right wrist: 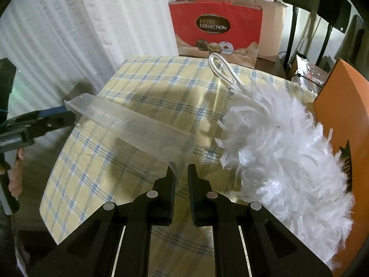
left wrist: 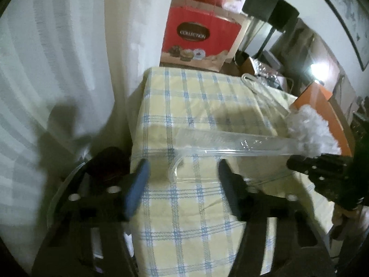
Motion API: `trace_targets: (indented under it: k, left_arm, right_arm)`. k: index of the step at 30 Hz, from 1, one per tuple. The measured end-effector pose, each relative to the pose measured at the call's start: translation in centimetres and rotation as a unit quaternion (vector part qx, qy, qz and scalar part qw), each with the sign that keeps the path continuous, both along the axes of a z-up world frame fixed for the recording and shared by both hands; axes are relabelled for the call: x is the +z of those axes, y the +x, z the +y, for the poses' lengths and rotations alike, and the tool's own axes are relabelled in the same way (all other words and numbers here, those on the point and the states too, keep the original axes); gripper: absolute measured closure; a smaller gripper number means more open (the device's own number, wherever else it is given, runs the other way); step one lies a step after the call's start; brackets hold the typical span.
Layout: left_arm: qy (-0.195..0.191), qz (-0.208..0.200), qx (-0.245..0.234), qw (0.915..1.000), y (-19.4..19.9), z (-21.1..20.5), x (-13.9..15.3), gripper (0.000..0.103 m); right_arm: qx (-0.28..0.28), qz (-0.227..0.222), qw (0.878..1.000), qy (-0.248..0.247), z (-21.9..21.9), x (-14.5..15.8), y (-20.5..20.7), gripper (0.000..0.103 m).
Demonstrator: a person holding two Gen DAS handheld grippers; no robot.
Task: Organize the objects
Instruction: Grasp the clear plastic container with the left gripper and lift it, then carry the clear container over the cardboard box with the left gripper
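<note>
Right wrist view picks up the left tongs (right wrist: 69,113) at the far left edge, reaching the tip of a clear handle (right wrist: 129,124) that slants across the checked cloth (right wrist: 96,173). Right tongs (right wrist: 181,173) are pinched nearly shut on the handle's near end, and the white duster (right wrist: 283,152) billows just beside them, against an orange box (right wrist: 346,120). Behind stands a red bag (right wrist: 216,27); what it holds can't be made out.

Left wrist view shows its own tongs (left wrist: 182,175) about half open, blue pad (left wrist: 136,187) on the left, the handle (left wrist: 221,145) end between the fingers with no pad pressing it. Cloth (left wrist: 184,207) drops off by the curtain (left wrist: 57,69) at left; bare cloth lies ahead. Right tongs (left wrist: 322,170) grip at far right.
</note>
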State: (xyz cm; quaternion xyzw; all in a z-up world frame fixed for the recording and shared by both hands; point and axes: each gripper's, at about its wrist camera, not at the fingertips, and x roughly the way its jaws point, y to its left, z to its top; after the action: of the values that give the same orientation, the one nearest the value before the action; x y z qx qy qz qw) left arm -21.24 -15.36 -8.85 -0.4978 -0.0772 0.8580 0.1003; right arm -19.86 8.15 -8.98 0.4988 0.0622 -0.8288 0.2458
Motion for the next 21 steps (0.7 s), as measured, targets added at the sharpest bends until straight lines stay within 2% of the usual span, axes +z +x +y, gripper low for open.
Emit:
trace_targets:
  k: [1,4,7,14,21]
  left_arm:
    - [-0.002,-0.002,-0.001,1.0,-0.2,0.1,-0.2,0.067]
    - [-0.008,-0.006,-0.001,1.0,-0.5,0.3,-0.7,0.081]
    - [-0.006,-0.005,0.0,1.0,-0.5,0.3,-0.8,0.087]
    - [0.024,0.01,0.004,0.9997,0.5,-0.5,0.9,0.088]
    - [0.021,0.048,0.001,0.9986,1.5,0.8,5.8,0.088]
  right_arm:
    - [0.0,0.0,1.0,0.0,0.0,0.0,0.0,0.094]
    - [0.001,0.0,1.0,-0.001,0.0,0.1,0.1,0.094]
    - [0.0,0.002,1.0,0.001,0.0,0.1,0.1,0.094]
    - [-0.001,0.003,1.0,-0.01,0.5,1.5,0.7,0.094]
    - [0.001,0.032,0.999,-0.014,1.3,5.6,2.3,0.093]
